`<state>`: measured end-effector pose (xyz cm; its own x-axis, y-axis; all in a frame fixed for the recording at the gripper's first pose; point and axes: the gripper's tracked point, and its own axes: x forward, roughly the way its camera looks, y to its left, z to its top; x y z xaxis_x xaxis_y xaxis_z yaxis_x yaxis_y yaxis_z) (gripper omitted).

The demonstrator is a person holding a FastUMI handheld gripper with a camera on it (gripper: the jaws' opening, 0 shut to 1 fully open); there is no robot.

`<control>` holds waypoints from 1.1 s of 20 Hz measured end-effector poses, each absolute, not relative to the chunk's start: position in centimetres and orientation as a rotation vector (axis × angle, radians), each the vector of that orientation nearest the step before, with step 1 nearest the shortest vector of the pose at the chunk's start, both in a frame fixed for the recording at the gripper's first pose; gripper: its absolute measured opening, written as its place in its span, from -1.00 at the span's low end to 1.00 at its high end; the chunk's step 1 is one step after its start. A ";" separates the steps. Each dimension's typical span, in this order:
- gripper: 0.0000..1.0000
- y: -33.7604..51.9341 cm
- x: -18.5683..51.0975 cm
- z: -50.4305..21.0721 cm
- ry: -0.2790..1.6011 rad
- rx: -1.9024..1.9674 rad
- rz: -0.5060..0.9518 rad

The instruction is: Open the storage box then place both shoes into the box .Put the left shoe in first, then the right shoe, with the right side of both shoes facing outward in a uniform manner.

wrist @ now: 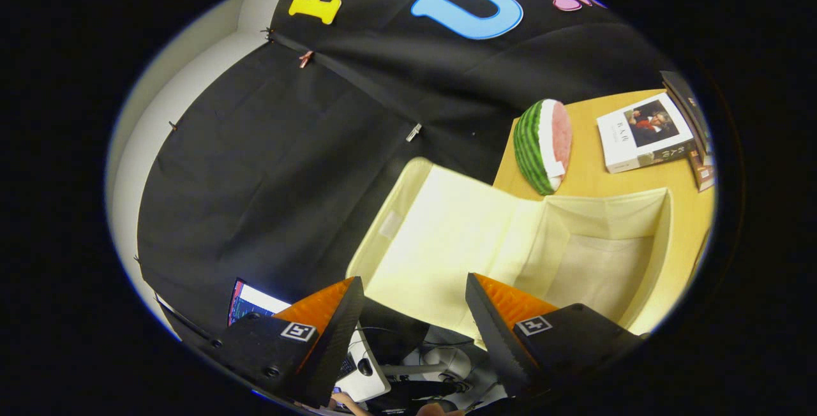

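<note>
1. Booth wall (268, 167): black cloth, hung in panels and pinned with small clips; it takes up the ground from 9 o'clock round to 1 o'clock of the fingers. A pale wall (185, 71) shows behind it at 10 o'clock.

2. Storage box (593, 256): cream fabric, open, with nothing seen inside; its pale inner walls and floor are in plain sight. Its lid (447, 237) is thrown back and stands wide, a broad cream flap. The box lies just ahead of the fingers, from 12 to 2 o'clock; the lid's lower edge runs down between the two fingers, and the right one overlaps the box's near wall in the view. Whether it touches the fabric cannot be told.

3. Counter (606, 183): light wood, carrying the box, at 1 to 2 o'clock, beyond the fingers.

4. Gripper (415, 301): fingers spread well apart, clamped on nothing. Each carries a small square marker.

5. Watermelon slice (542, 145): green striped rind, pink flesh, on the counter just beyond the box at 1 o'clock.

6. Book (644, 132): white cover with a picture, lying flat on the counter at 2 o'clock, beside the slice. More books (692, 116) are stacked past it.

7. Laptop (255, 301): screen lit, at 8 o'clock, partly behind the left finger.

8. A person's hand (348, 401): at 6 o'clock, below the fingers, partly seen.
</note>
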<state>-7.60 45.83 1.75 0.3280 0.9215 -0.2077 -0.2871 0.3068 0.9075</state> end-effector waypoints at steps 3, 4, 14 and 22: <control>0.94 38.7 -5.8 -0.9 0.800 0.776 0.812; 0.94 35.8 -5.4 -2.4 0.783 0.708 0.748; 0.95 13.7 -10.5 -19.5 0.884 0.257 0.330; 0.81 12.0 -13.9 -30.5 1.030 0.180 0.305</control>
<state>-13.93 12.00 -30.54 0.4776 0.3321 -0.8134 -0.1642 0.9432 0.2888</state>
